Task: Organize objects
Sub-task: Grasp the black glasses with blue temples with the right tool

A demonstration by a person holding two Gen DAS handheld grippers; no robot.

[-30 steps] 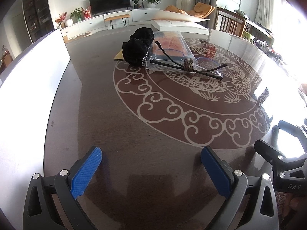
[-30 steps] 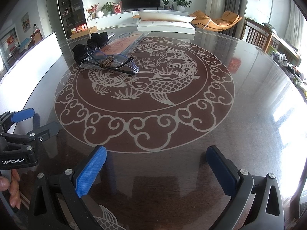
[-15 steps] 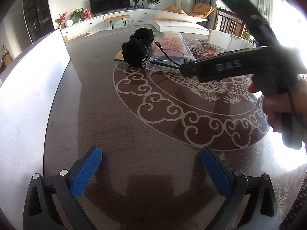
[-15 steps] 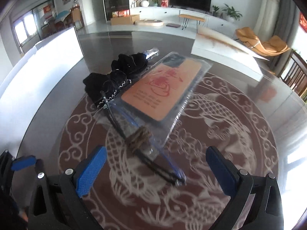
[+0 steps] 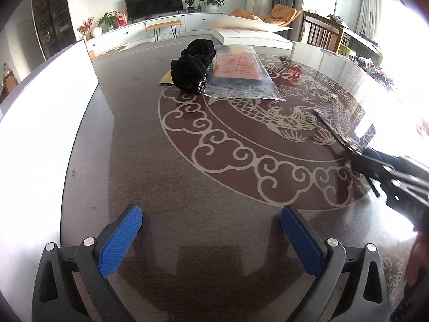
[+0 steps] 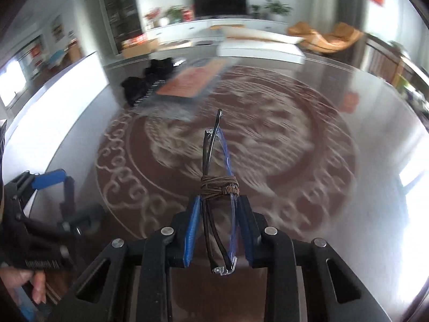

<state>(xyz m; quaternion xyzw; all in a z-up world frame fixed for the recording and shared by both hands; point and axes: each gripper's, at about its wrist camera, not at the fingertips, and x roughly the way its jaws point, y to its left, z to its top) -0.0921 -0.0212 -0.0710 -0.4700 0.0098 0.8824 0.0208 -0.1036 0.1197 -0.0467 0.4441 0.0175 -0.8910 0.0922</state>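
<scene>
1. My right gripper (image 6: 218, 230) has just squeezed shut on the folded glasses (image 6: 217, 187).
2. My left gripper (image 5: 211, 237) is wide open, holding nothing.
3. Bare table (image 5: 166, 187) lies ahead; the black cloth (image 5: 194, 68) sits far ahead.

The dark round tabletop (image 5: 187, 187) carried a pale carp-and-cloud inlay (image 5: 257, 123). Toward twelve o'clock stood a black television (image 5: 153, 2) on a long white cabinet (image 5: 150, 29); potted plants (image 5: 211, 0) sat at one o'clock, orange lounge chairs (image 5: 281, 14) beyond.
</scene>
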